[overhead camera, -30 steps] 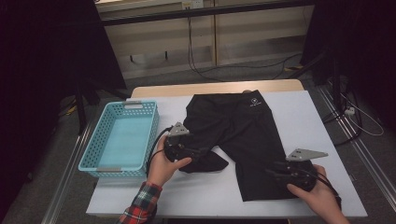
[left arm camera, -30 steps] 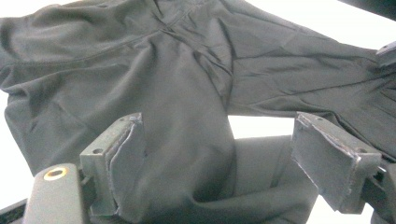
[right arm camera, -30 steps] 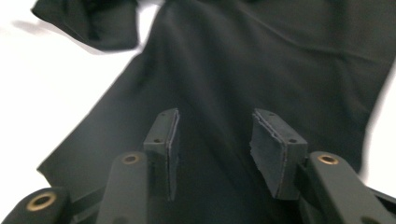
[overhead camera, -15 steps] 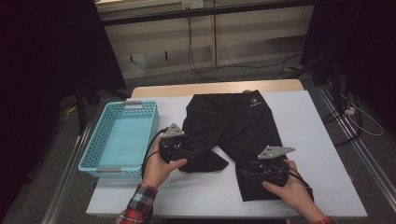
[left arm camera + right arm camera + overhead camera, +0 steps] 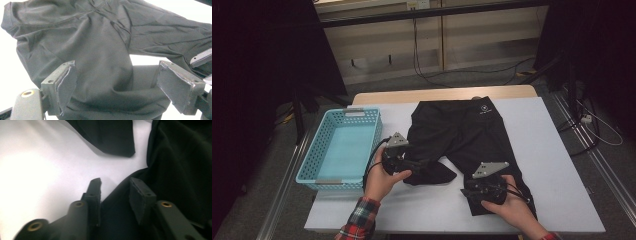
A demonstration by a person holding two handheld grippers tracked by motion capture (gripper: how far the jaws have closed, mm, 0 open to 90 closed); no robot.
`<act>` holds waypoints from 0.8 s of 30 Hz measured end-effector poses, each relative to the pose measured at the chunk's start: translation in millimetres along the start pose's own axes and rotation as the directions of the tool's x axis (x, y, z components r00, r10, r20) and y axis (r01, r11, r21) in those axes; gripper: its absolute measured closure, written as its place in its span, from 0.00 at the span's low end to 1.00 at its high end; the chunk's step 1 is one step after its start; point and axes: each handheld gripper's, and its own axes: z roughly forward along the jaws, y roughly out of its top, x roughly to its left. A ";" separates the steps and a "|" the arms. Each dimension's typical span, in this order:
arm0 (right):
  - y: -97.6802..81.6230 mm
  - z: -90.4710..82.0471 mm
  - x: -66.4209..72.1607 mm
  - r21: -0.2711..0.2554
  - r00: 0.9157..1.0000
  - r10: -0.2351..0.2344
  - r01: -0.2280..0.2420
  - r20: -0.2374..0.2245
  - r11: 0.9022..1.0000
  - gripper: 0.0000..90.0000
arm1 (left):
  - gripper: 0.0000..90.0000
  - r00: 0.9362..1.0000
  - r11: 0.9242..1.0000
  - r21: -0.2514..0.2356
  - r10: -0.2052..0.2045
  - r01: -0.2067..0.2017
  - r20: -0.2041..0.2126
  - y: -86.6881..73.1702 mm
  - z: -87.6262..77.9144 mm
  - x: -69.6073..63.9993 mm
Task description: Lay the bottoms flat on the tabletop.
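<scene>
A pair of black shorts point(image 5: 467, 135) lies flat on the white table point(image 5: 557, 150), waistband at the far side. Its left leg is folded inward near the front. My left gripper point(image 5: 414, 165) sits at that folded leg; in the left gripper view its jaws point(image 5: 115, 80) stand wide apart with the bunched cloth point(image 5: 105, 62) between them. My right gripper point(image 5: 468, 192) is low at the hem of the right leg. Its jaws point(image 5: 116, 188) have just been closing, and the hem edge point(image 5: 117, 207) lies in the gap between them, unpinched.
A light blue plastic basket point(image 5: 312, 170) stands on the table's left side, beside the left hand. Bare white tabletop lies right of the shorts and along the front edge. Dark floor with cables lies beyond the table.
My right hand has slid left along the front of the table onto the hem of the right leg. The left hand and the shorts stay as they were.
</scene>
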 end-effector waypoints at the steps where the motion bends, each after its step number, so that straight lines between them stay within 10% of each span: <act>1: 0.0 -0.5 -0.2 0.003 1.000 0.002 -0.002 0.001 1.000 0.76 | 0.19 1.000 1.000 0.001 0.003 -0.003 0.002 0.2 0.1 0.1; 6: -2.0 -3.3 -2.4 0.011 1.000 -0.003 0.003 -0.003 1.000 1.00 | 0.19 1.000 1.000 0.001 0.001 -0.001 0.007 0.9 1.6 -1.0; 24: -7.2 -9.8 10.1 0.022 0.994 0.000 0.002 -0.106 1.000 0.89 | 0.19 1.000 1.000 -0.002 0.005 -0.005 0.009 3.2 1.5 -1.4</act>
